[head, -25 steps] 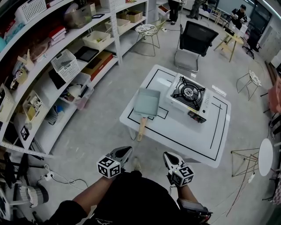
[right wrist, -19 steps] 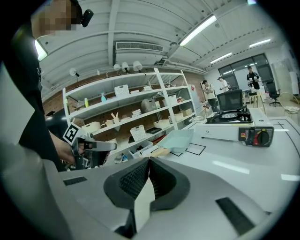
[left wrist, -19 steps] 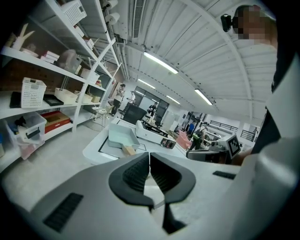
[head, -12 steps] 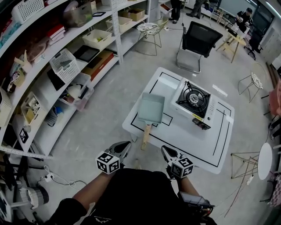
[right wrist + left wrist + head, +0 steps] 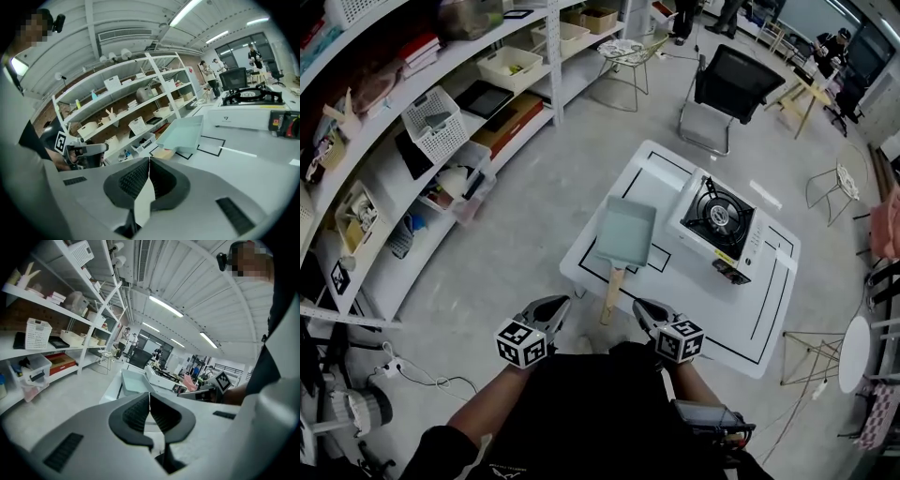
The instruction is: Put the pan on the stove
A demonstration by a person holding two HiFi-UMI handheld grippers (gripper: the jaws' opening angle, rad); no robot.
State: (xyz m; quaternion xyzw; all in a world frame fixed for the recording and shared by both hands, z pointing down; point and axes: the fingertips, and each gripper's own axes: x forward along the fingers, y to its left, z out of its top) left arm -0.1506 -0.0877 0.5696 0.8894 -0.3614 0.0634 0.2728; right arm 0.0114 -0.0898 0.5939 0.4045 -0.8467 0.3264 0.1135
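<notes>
**Both claws shut and empty, pan beside the stove**

The left gripper point(image 5: 553, 307) and the right gripper point(image 5: 640, 309) are held side by side just short of the near edge of the low white table point(image 5: 694, 295), both aimed toward it. In each gripper view the jaws meet at the tips with nothing between them, so neither claw holds anything.

The pan point(image 5: 625, 230), pale and square, lies flat on the table ahead of both claws, roughly midway between their lines of aim. Its wooden handle point(image 5: 611, 286) points back at them, and its end sits near the table edge, between the two claw tips and touching neither.

The stove point(image 5: 720, 220) stands ahead and to the right of the right gripper, just beside the pan's right side – the pan is not yet on its black burner grate. Shelves point(image 5: 422, 112) with baskets and boxes run off to the left of the left gripper, and a black chair point(image 5: 736, 84) stands beyond the table's far end
</notes>
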